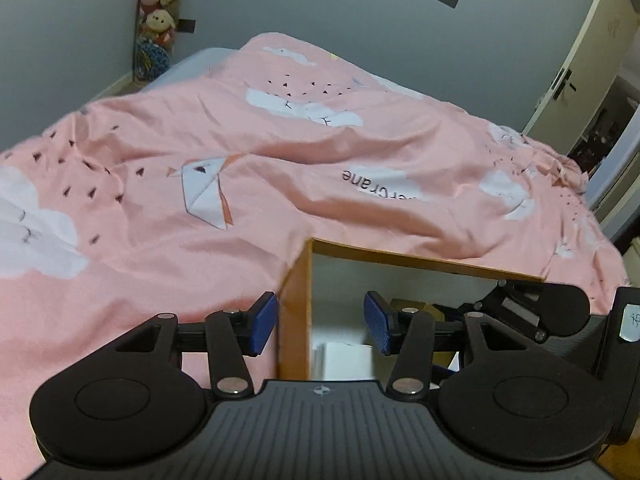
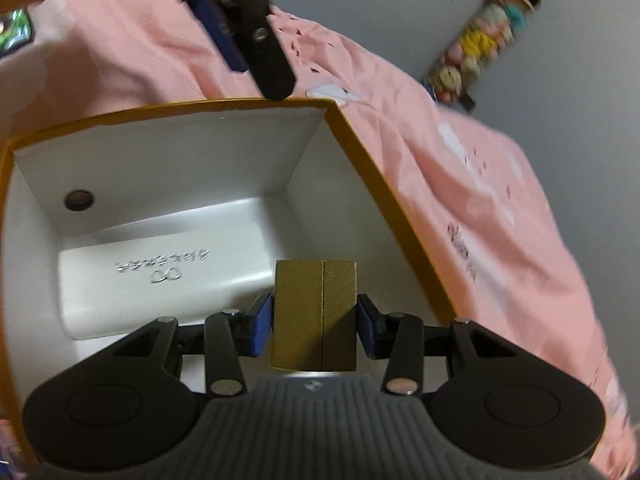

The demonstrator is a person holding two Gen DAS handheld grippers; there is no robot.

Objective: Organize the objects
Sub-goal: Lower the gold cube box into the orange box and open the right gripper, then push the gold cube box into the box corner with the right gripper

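An open orange box with white inner walls (image 2: 304,152) stands on the pink bed cover. A white case with silver lettering (image 2: 160,280) lies flat inside it. My right gripper (image 2: 315,322) is shut on a small gold box (image 2: 314,316) and holds it over the orange box's opening. My left gripper (image 1: 320,322) is open and straddles the orange box's corner wall (image 1: 296,304); its arm also shows at the box's far rim in the right wrist view (image 2: 256,40).
The pink quilt with white clouds and paper cranes (image 1: 240,168) covers the bed. Stuffed toys (image 1: 160,12) hang on the grey wall. A white door (image 1: 576,60) stands at the right.
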